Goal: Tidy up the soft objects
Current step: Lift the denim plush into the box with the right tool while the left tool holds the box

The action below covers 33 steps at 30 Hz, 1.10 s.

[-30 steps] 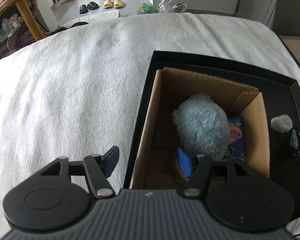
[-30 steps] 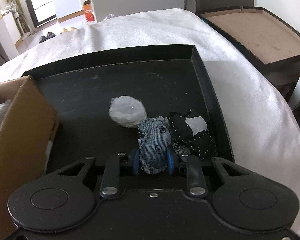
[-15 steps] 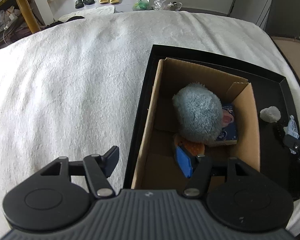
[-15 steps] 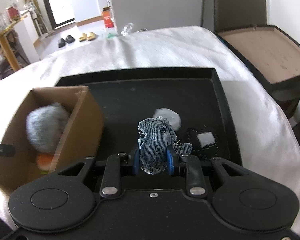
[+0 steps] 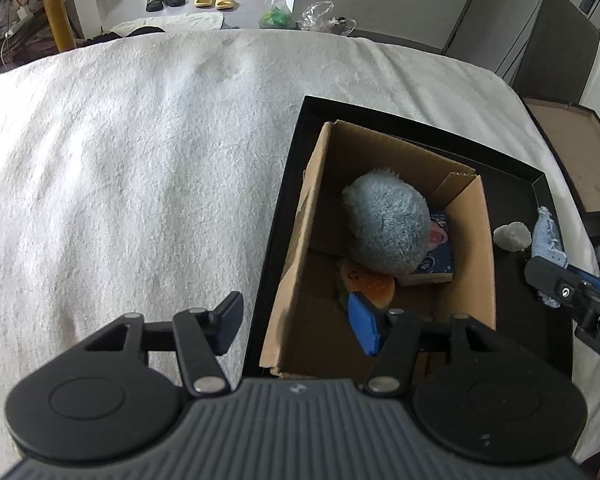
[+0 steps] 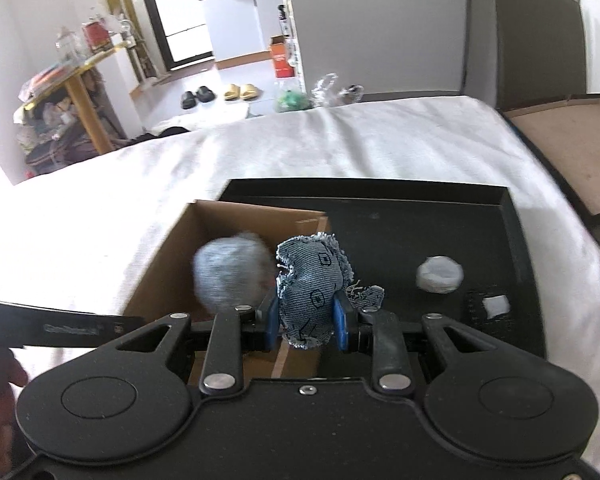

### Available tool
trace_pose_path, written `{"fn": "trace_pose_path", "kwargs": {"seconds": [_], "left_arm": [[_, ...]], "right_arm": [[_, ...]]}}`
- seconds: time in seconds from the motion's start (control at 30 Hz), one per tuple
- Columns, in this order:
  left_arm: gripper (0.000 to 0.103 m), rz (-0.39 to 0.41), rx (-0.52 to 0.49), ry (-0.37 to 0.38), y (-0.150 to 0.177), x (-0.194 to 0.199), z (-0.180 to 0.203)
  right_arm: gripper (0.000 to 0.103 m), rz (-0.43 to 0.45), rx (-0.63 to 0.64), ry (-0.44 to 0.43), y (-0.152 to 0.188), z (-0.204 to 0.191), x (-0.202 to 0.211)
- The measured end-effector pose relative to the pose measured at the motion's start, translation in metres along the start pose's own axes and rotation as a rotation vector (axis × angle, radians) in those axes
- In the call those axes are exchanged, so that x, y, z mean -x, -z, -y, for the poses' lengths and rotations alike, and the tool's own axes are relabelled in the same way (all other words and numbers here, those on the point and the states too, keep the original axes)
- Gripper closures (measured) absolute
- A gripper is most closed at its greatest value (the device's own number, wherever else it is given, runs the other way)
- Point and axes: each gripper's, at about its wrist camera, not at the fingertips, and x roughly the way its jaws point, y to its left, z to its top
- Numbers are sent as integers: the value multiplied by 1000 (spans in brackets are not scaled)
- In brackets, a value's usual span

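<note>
A cardboard box [image 5: 476, 240] stands in a black tray [image 5: 288, 184] on a white bedspread. Inside it lie a fluffy grey-blue ball [image 5: 386, 228], an orange toy [image 5: 370, 286] and a printed pouch [image 5: 438, 260]. My left gripper [image 5: 296, 324] is open and empty, straddling the box's near left wall. My right gripper [image 6: 306, 320] is shut on a denim pouch [image 6: 314, 288] and holds it above the box's right wall [image 6: 300, 224]; the pouch also shows in the left wrist view [image 5: 548, 240]. A white ball [image 6: 439, 274] and a black patch with a white label [image 6: 494, 306] lie on the tray.
The white bedspread [image 5: 132, 168] stretches left of the tray. A second brown-lined tray [image 6: 572, 148] sits off the bed's right side. A wooden table [image 6: 80, 92], slippers and bags are on the floor beyond the bed.
My right gripper has lifted the denim pouch off the tray and carried it left, up over the box. The left gripper has risen and pulled back slightly, still open.
</note>
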Motion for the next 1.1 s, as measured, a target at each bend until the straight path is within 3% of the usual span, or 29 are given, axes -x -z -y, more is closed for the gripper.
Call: {"fn": "trace_pose_path", "kwargs": {"seconds": [0.27, 0.53, 0.77, 0.87, 0.93, 1.1], "left_arm": [[65, -21, 26, 61, 8, -7, -10], [91, -40, 43, 88, 11, -17, -24], [91, -40, 70, 132, 14, -19, -35], [91, -48, 73, 142, 13, -19, -38], [91, -50, 69, 144, 12, -20, -38], [91, -47, 60, 132, 13, -18, -35]], "right_arm": [[76, -16, 28, -45, -3, -28, -3], [76, -32, 42, -78, -4, -53, -8], [75, -56, 47, -136, -5, -71, -21], [70, -73, 33, -177, -4, -75, -25], [63, -75, 32, -166, -2, -75, -26], [62, -76, 31, -131, 3, -67, -23]]}}
